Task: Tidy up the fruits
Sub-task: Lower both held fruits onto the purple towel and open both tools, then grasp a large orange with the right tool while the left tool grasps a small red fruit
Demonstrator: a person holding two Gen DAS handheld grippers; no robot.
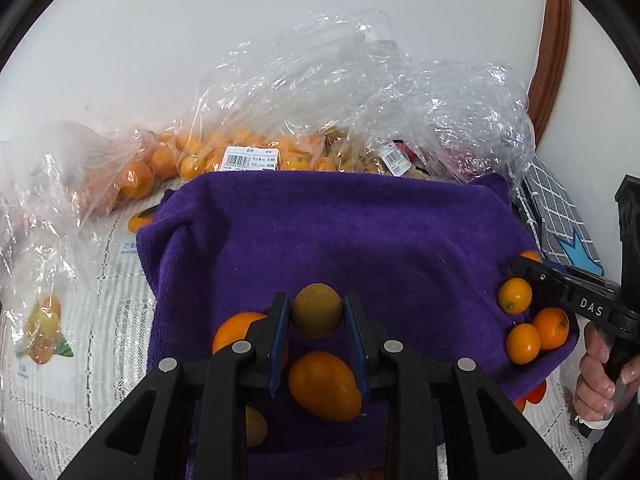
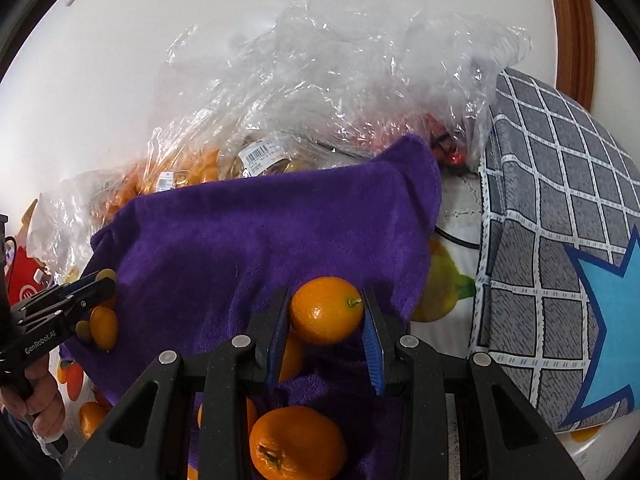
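Left gripper [image 1: 316,312] clamps brownish fruit [image 1: 316,310] | right gripper [image 2: 325,312] clamps kumquat [image 2: 325,309] | risk: your kumquat rolls off the towel's [image 2: 240,232] right edge (it's close).

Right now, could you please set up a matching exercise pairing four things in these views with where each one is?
Things:
1. greenish-brown fruit
2. orange kumquat with a stem
3. barcode label
4. grey checked cushion

Places:
A. between the right claw fingers
B. to the right of the purple towel
C. between the left claw fingers
D. on a clear bag of orange fruit behind the towel

Pairs: 1-C, 2-A, 3-D, 4-B
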